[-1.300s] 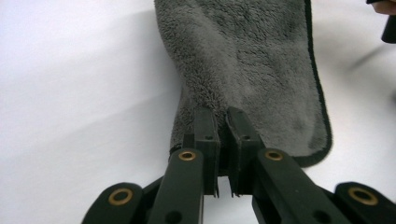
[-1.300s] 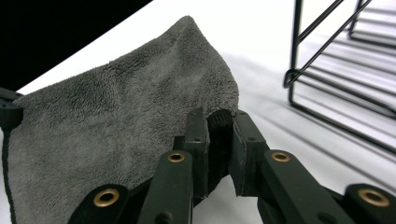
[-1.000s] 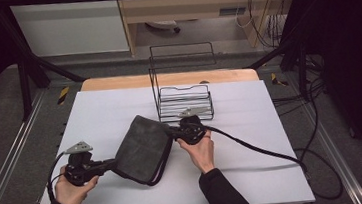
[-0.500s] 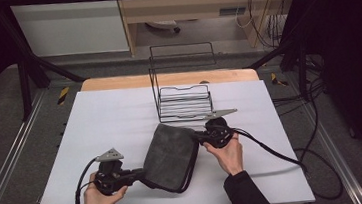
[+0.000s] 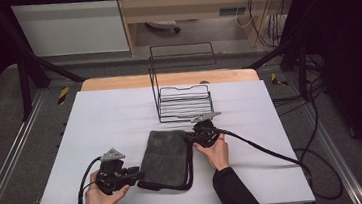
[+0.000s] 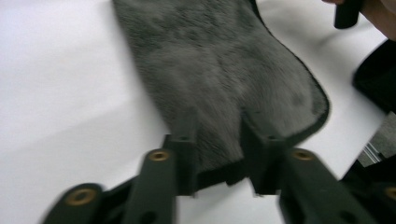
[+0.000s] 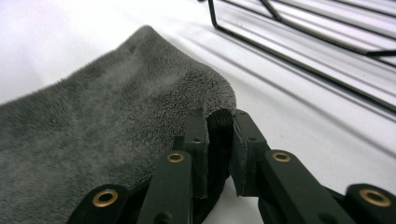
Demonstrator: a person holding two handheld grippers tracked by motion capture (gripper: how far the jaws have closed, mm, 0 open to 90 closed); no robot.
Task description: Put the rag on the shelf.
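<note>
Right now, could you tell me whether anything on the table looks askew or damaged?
Nothing looks damaged. The grey fleece cloth lies folded, slightly slanted to the table edge. The right tool pinches its far corner; the left tool, jaws just opening, straddles its near edge. The wire rack stands upright.

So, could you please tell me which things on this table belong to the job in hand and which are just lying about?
In the job:
- grey cloth, folded flat on the table
- left gripper, jaws just opening, cloth edge between them
- right gripper, shut on the cloth's corner

Lying about:
- black wire rack, empty
- white table
</note>
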